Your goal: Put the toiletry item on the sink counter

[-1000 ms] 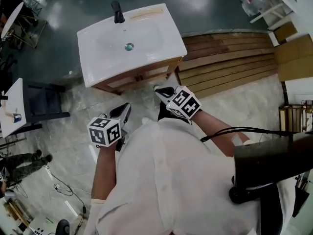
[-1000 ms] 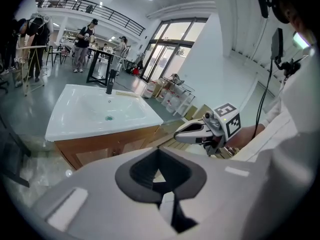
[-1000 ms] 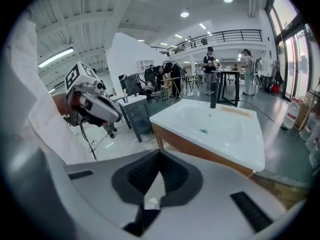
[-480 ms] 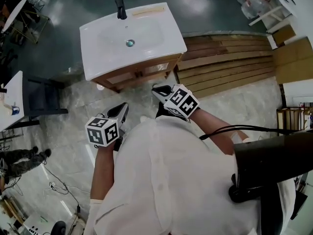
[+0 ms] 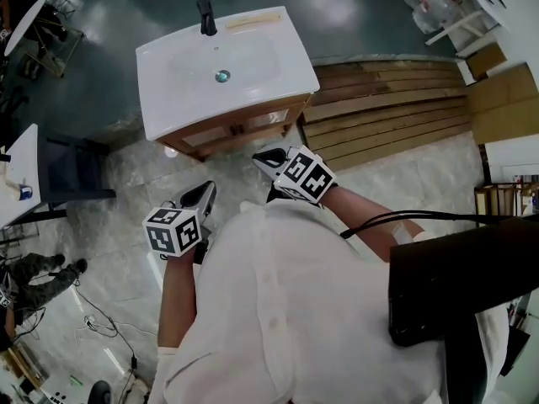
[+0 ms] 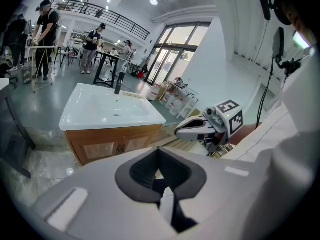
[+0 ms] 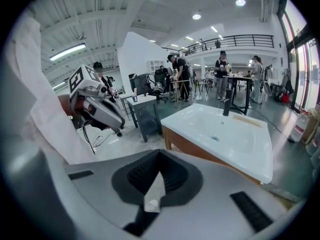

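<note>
Toiletry item: a pale, slim, flat strip (image 5: 253,19) lies along the back edge of the sink counter, just beside the faucet; its exact kind cannot be made out.
Sink counter: a white rectangular basin top (image 5: 173,99) sits on a brown wooden cabinet (image 5: 240,129), with a black faucet (image 5: 205,15) upright at the back.
Left gripper: (image 5: 205,190) its jaws are pressed together with nothing between them; it hangs above the grey marbled floor (image 5: 126,200), apart from the cabinet.
Right gripper: (image 5: 263,156) its jaws are together and empty; it is near the cabinet's front corner, not touching it.
Person: a white shirt (image 5: 286,310) fills the lower head view.
</note>
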